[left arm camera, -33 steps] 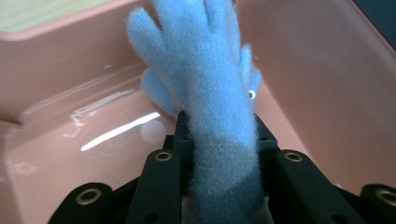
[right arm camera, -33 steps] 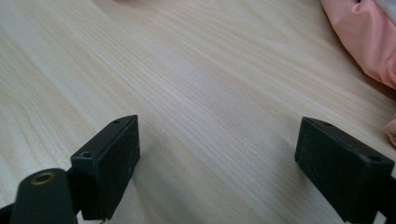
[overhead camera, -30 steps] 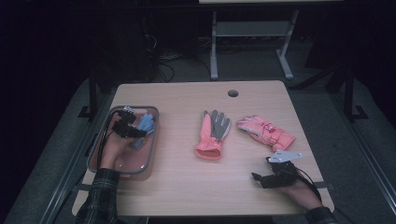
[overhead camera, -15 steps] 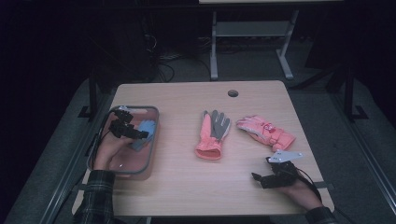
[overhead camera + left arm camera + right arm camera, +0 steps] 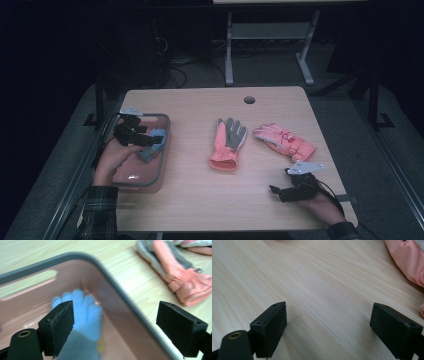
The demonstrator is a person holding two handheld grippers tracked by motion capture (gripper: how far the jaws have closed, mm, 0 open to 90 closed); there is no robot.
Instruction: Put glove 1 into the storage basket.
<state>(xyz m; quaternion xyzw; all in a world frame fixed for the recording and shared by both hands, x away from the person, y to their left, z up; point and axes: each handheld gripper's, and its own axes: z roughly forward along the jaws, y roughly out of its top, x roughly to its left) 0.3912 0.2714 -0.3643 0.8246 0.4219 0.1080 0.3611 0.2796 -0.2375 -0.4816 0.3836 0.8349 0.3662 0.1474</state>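
- Where the high view looks down on the wooden table (image 5: 200, 200), a pink bin (image 5: 132, 182) with a grey rim at the left edge, beside the near-left corner.
- Inside the bin, a blue glove (image 5: 152, 142), lying against the right wall; in the left gripper view, blurred, fingers pointing away, between the rim and the left-hand jaw.
- Left gripper (image 5: 145, 141) above the bin, held in the left hand (image 5: 111, 157); jaws spread wide in the left gripper view, nothing between them, the blue glove (image 5: 85, 315) below and partly behind one jaw, the bin's rim (image 5: 120, 290) crossing the gap.
- Near the table's middle, an orange and grey glove (image 5: 227, 145), flat, cuff toward the person, fingers toward the far edge.
- Just beside it to the right, not touching, a pink glove (image 5: 285, 141), lying aslant, cuff toward the right edge.
- Right gripper (image 5: 274, 190) low at the near-right part of the table, held in the right hand (image 5: 320, 205); grey three-cornered plate on top, jaws pointing left.
- In the right gripper view, jaws parted wide over bare wood, empty; pink fabric (image 5: 409, 262) at the upper right corner, well clear of the jaws.
- Round cable hole (image 5: 249, 100) near the far edge.
- Plaid sleeve (image 5: 97, 212) at the lower left.
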